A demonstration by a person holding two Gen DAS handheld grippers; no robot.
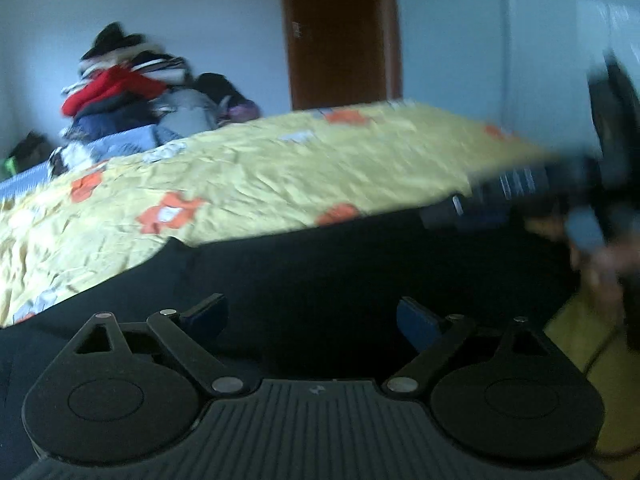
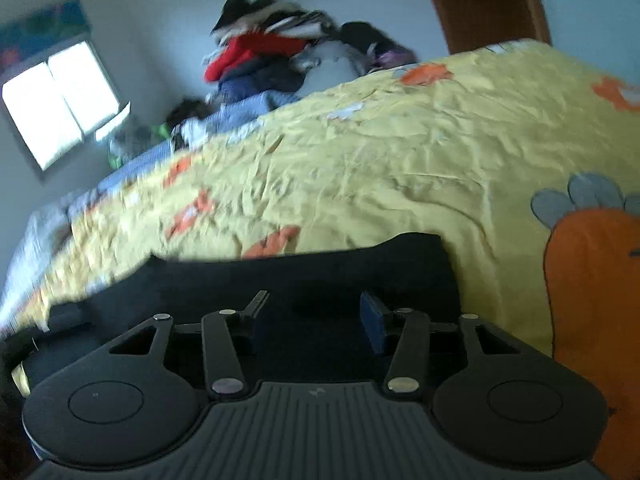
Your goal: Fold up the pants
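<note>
Dark navy pants [image 1: 320, 272] lie flat on a yellow bedspread [image 1: 280, 168] at the bed's near edge. My left gripper [image 1: 312, 320] is open, its blue-padded fingers wide apart just above the dark cloth, holding nothing. In the right wrist view the same pants [image 2: 320, 272] fill the near foreground on the yellow bedspread [image 2: 380, 152]. My right gripper [image 2: 316, 320] is open over the cloth, empty. The right gripper and the hand holding it show blurred at the right edge of the left wrist view [image 1: 580, 208].
A pile of mixed clothes [image 1: 132, 88] sits at the far end of the bed, also in the right wrist view [image 2: 280, 56]. A brown door [image 1: 340, 32] stands behind the bed. A bright window [image 2: 60, 100] is on the left wall.
</note>
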